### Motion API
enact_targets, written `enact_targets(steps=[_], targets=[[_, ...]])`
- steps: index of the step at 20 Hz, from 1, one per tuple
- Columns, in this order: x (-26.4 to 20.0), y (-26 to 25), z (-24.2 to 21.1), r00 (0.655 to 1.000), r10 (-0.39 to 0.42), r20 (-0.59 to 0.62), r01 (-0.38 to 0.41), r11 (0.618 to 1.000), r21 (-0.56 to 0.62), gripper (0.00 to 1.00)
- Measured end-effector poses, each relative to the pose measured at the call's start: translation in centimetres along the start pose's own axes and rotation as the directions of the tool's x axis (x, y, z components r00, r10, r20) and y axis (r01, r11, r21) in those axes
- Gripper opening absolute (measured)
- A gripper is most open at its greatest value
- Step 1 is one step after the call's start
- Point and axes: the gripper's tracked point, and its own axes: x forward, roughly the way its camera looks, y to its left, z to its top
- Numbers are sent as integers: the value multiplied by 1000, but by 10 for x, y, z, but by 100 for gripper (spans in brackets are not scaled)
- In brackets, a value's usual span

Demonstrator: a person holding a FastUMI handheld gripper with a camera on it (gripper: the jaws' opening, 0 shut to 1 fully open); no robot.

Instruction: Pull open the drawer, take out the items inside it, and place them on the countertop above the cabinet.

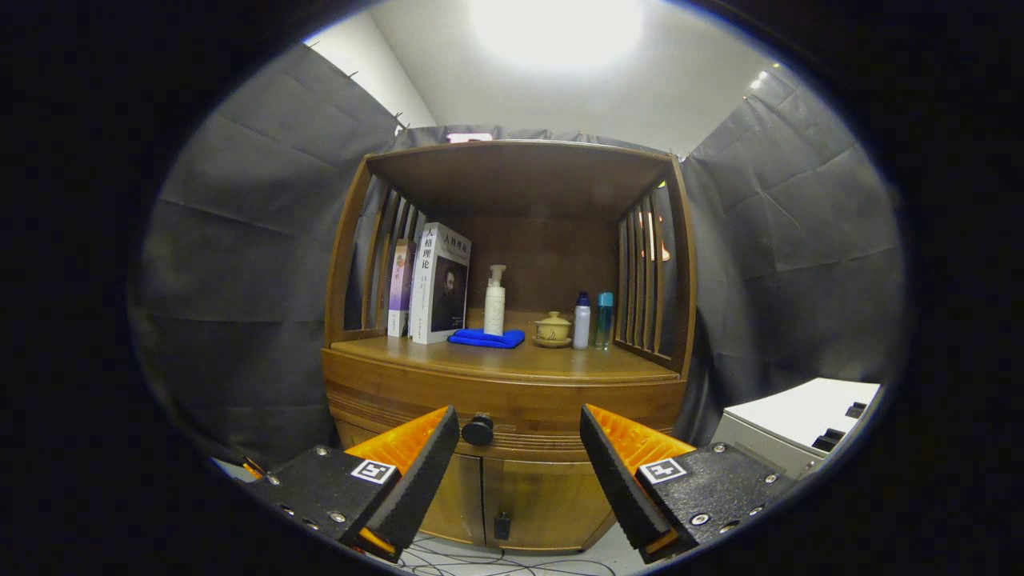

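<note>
Nothing is done yet: the drawer is closed, its knob just ahead of the hand-held gripper, nearer the left finger. The fingers are spread wide and empty; the bench lies beyond.

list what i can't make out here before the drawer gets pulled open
- Drawer contents: hidden behind its closed front, gripper view.
- Lower cabinet doors: partly covered by the open gripper fingers.
- Two small bottles on the countertop: too small to identify.
- White object beside the cabinet: cut off at the edge.
</note>
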Motion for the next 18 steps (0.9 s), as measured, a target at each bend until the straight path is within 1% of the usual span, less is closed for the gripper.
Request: enact_targets(steps=[3,5,7,9,13,18], targets=[[4,4,6,1000,-4,-3,4,1000,-3,95],[8,13,14,1000,5,8,-5,1000,-29,95],[18,19,17,1000,7,10,-6,999,-44,95],[30,26,15,1000,7,-7,-8,999,-33,95],[58,27,-3,998,-18,-67,18,1000,-4,95],[98,36,-43,984,-6,-178,10,1000,24,95]])
